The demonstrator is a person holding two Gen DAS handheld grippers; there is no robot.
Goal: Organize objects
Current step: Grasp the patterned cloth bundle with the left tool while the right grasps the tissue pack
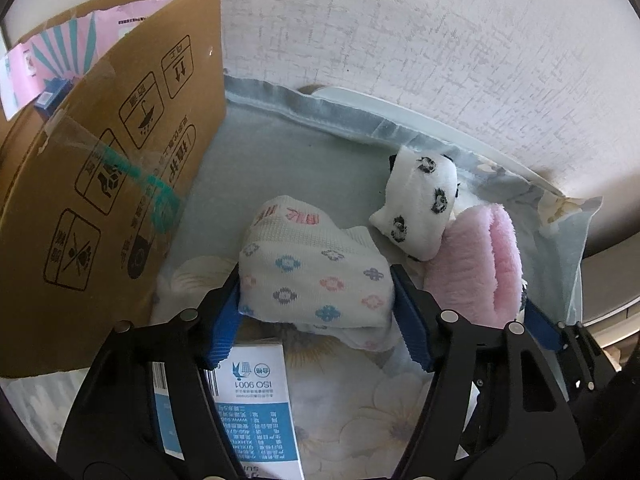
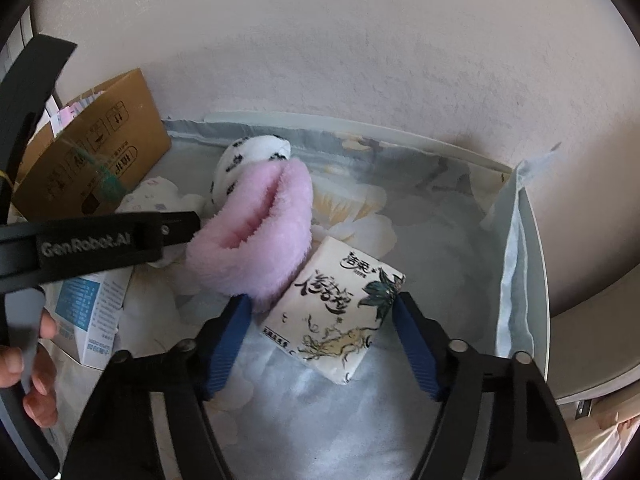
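The left gripper [image 1: 316, 300] has its jaws closed on a folded white sock bundle [image 1: 316, 276] patterned with small pink, blue and grey motifs; the blue pads press against its left and right ends, and the bundle fills the whole gap between them. Whether it is lifted or resting on the floral cloth [image 1: 360, 408] that covers the table cannot be told. Just beyond it, to the right, lies a white sock roll with black markings [image 1: 416, 204], leaning against a fluffy pink slipper sock [image 1: 476, 264]. Beneath the left jaw sits a blue-and-white printed carton [image 1: 256, 400], partly hidden by the gripper's frame. A brown cardboard box [image 1: 108, 184] with printed handling symbols stands at the left, its flap raised, close to the wall. In the right wrist view, the right gripper [image 2: 320, 336] holds its jaws wide, one pad on each side of a packet of tissues [image 2: 336, 312] printed with black calligraphy and a flower design. The packet lies tilted on the cloth between the pads, its right corner near the right pad and its left edge apart from the left pad; neither pad clearly touches it. The pink slipper sock rests against the packet's upper left edge, with the black-marked roll behind it. The left gripper's black arm crosses the left of that view, a hand [image 2: 28, 364] gripping its handle.
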